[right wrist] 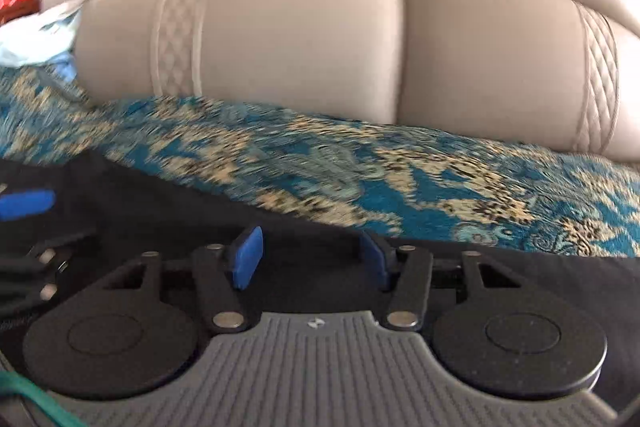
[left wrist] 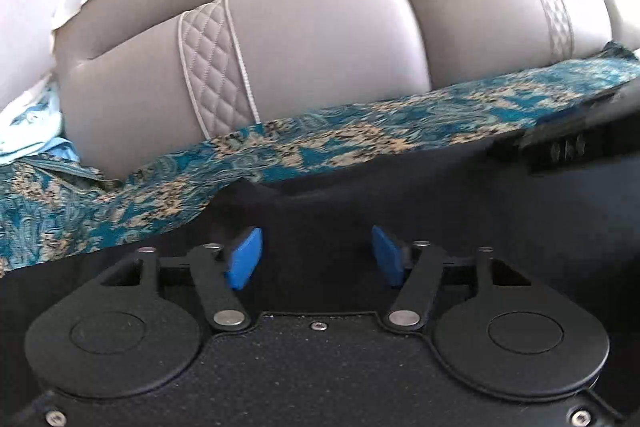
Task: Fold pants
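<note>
Left gripper (left wrist: 316, 253), right gripper (right wrist: 312, 257): blue pads parted, over black fabric pants (left wrist: 360, 203), apparently poised to pinch an edge. Pants spread on teal-and-beige patterned bedspread (right wrist: 360, 163). Beyond: padded grey leather headboard (left wrist: 320, 27).

The pants (left wrist: 400, 211) are black cloth, matt and smooth, with no sheen. They lie on a bedspread (right wrist: 360, 163) of woven cloth patterned in teal, tan and black, its surface slightly rough. At the bed's far edge the headboard (left wrist: 320, 39) is padded beige leather or leather-like material, smooth with a soft gloss, crossed by diamond-quilted strips with piped edges. The left gripper (left wrist: 318, 255) has matt blue rubbery pads (left wrist: 244, 255) on black matt plastic links with shiny metal pins, over a grainy black body. The right gripper (right wrist: 312, 259) has the same, but over ribbed grey plastic.
</note>
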`<state>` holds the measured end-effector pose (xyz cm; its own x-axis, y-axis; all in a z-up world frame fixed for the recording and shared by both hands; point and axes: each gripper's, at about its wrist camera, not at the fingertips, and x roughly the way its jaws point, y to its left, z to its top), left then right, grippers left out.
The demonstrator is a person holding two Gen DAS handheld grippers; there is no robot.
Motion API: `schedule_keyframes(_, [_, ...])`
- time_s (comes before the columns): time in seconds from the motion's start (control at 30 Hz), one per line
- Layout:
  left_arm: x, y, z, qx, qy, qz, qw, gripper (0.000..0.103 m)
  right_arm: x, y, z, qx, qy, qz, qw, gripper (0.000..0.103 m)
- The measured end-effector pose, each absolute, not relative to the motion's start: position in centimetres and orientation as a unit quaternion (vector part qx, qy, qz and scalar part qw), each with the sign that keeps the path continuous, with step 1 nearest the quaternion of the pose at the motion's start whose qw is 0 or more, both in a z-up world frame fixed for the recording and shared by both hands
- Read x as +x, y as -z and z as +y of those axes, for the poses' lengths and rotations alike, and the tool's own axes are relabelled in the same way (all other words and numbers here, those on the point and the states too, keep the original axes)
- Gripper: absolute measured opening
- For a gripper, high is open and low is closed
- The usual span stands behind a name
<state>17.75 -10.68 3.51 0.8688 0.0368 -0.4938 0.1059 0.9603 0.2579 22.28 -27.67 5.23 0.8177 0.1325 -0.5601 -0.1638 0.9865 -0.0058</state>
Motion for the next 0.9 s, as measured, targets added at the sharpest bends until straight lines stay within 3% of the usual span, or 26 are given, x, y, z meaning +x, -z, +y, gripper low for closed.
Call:
schedule_keyframes(0.2, [17.9,-3.1,-10.4,0.137,-0.001,0.241,0.961,0.081,23.9,-5.4,-30.8,0.027,-0.03,0.295,0.955,0.071])
schedule_keyframes(0.47, [18.1,-2.9,-9.9,0.132,-0.004,0.236,0.963,0.084,20.8,-8.4,-41.5,0.232,0.044,0.282,0.93,0.072])
schedule_keyframes(0.63, [18.1,-2.8,-9.7,0.124,-0.002,0.238,0.963,0.084,15.8,-9.3,-48.5,0.28,0.103,0.288,0.91,0.073])
schedule_keyframes(0.9, [18.7,-2.9,-8.6,0.079,0.005,0.253,0.964,0.087,5.2,-6.5,-58.8,0.403,0.24,0.252,0.846,0.075])
